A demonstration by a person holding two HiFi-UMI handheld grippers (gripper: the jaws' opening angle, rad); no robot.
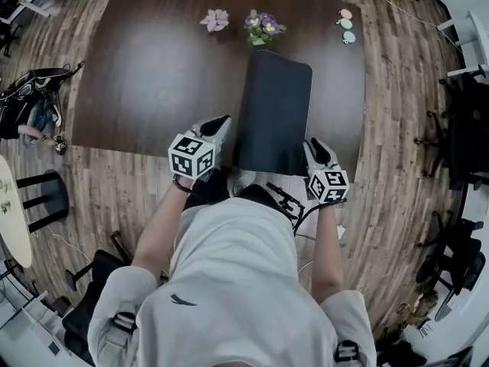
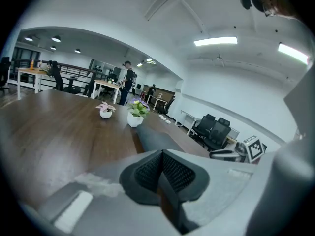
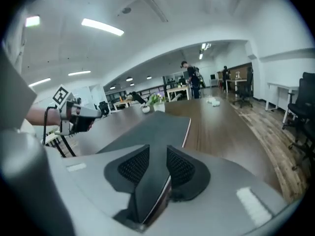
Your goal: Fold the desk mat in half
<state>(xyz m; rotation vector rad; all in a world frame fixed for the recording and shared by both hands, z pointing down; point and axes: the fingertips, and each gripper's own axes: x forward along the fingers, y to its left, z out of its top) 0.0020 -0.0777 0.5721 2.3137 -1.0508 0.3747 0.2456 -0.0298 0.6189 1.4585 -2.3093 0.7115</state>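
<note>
1. The desk mat (image 1: 273, 109) is dark and lies on the brown table (image 1: 153, 75). Its long side runs from the table's near edge at 6 o'clock toward the far edge at 12 o'clock, a little right of the table's middle.
2. The left gripper (image 1: 218, 127) is at the near left corner of the desk mat, about 8 o'clock from the mat's middle and just beside its left edge. Its jaws are together. A thin dark sliver shows low between them, perhaps the mat's edge, but the close view is too cramped to be sure.
3. The right gripper (image 1: 315, 151) is at the near right corner, about 4 o'clock from the mat's middle. Its jaws stand apart, and the corner of the desk mat runs between the two pads (image 3: 133, 167), stretching away over the table ahead of them.
4. Just past the mat's far end, at 12 o'clock, stands a white pot of purple flowers (image 1: 263, 27). A pot of pink flowers (image 1: 215, 20) stands near it on its 9 o'clock side.
5. Some small pastel things (image 1: 345, 25) lie near the table's far right corner, at about 2 o'clock from the mat, well apart from it.
</note>
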